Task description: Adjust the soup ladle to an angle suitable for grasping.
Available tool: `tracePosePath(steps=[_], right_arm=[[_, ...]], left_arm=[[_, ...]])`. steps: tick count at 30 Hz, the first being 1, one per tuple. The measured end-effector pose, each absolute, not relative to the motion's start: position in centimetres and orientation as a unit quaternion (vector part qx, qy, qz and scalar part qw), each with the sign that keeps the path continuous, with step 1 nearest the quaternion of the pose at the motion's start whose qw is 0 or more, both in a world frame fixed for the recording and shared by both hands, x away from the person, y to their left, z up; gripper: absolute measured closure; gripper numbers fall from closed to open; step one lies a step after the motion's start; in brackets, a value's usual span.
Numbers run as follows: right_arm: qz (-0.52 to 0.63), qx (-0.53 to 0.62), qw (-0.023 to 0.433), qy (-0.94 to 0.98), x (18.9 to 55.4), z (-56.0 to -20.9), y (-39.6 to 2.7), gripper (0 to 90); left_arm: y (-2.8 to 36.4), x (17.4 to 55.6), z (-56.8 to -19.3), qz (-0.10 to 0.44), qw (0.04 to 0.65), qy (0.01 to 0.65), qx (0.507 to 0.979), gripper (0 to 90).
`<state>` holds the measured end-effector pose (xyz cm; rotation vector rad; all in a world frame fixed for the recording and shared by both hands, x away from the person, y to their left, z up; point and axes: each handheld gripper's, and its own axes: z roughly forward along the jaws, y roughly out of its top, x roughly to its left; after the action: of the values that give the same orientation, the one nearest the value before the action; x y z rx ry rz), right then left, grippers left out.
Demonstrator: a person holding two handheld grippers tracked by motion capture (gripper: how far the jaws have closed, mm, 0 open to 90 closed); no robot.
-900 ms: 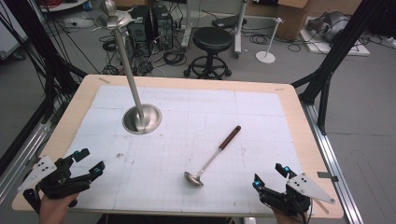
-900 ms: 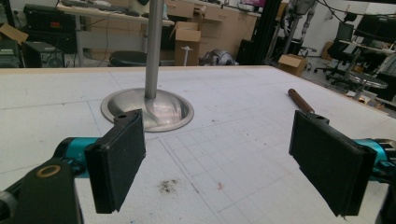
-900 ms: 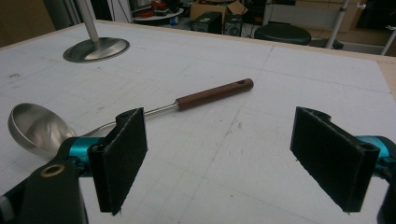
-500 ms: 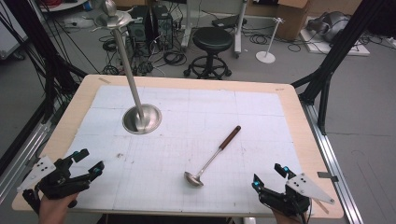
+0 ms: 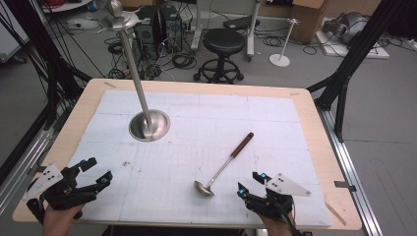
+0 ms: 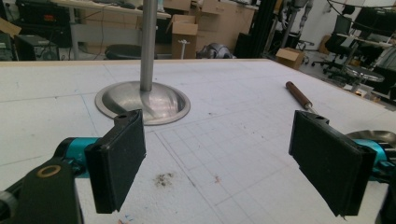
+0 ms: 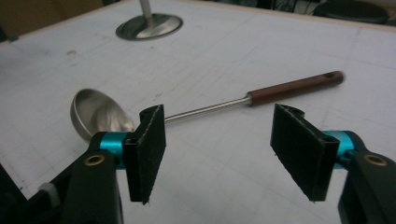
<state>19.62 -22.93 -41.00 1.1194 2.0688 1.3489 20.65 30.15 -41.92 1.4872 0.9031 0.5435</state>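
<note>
A steel ladle [image 5: 223, 165] with a brown wooden handle lies on the white mat, bowl toward the front edge. A tall steel stand [image 5: 149, 124] with a round base rises at the back left. My left gripper [image 5: 97, 172] rests open at the front left corner, nothing between its pads. At the front right, my right gripper [image 5: 251, 183] is open too, just right of the ladle's bowl. In the right gripper view the ladle [image 7: 205, 109] lies crosswise beyond the open jaws, its bowl behind the left pad. The left gripper view looks at the stand's base [image 6: 143, 101] and the handle tip [image 6: 298, 94].
The white mat covers a wooden table [image 5: 314, 123] with a bare border. Behind the table stand a black stool [image 5: 223, 49], cables and equipment on the floor. Black frame legs [image 5: 344, 83] flank the table's right side.
</note>
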Motion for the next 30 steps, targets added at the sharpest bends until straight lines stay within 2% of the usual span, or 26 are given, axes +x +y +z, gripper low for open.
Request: tracePosePath(steps=[5,7,10,11,12,20,30], right_arm=[[0.473,0.394,0.193,0.764,20.5,-41.6,-21.5,45.1],[0.457,0.389,0.174,0.781,21.1,-42.2,-20.7,56.4],[0.432,0.378,0.147,0.806,21.9,-42.8,-19.6,79.9],[0.432,0.378,0.147,0.806,21.9,-42.8,-19.6,79.9],[0.416,0.366,0.145,0.820,22.3,-43.2,-18.7,88.1],[0.390,0.354,0.122,0.842,24.3,-44.6,-15.7,89.0],[0.392,0.356,0.131,0.838,25.0,-44.8,-12.9,89.0]], left_arm=[[30.1,20.8,-42.0,0.231,0.608,0.389,0.653,19.2],[30.2,20.9,-42.1,0.229,0.608,0.390,0.652,19.2],[30.2,20.9,-42.1,0.228,0.608,0.391,0.653,19.3],[30.2,20.9,-42.1,0.228,0.608,0.391,0.653,19.3],[30.2,20.9,-42.1,0.228,0.607,0.390,0.653,19.4],[30.4,20.9,-42.1,0.231,0.602,0.397,0.654,19.9],[30.5,21.0,-42.1,0.229,0.602,0.400,0.652,20.3]])
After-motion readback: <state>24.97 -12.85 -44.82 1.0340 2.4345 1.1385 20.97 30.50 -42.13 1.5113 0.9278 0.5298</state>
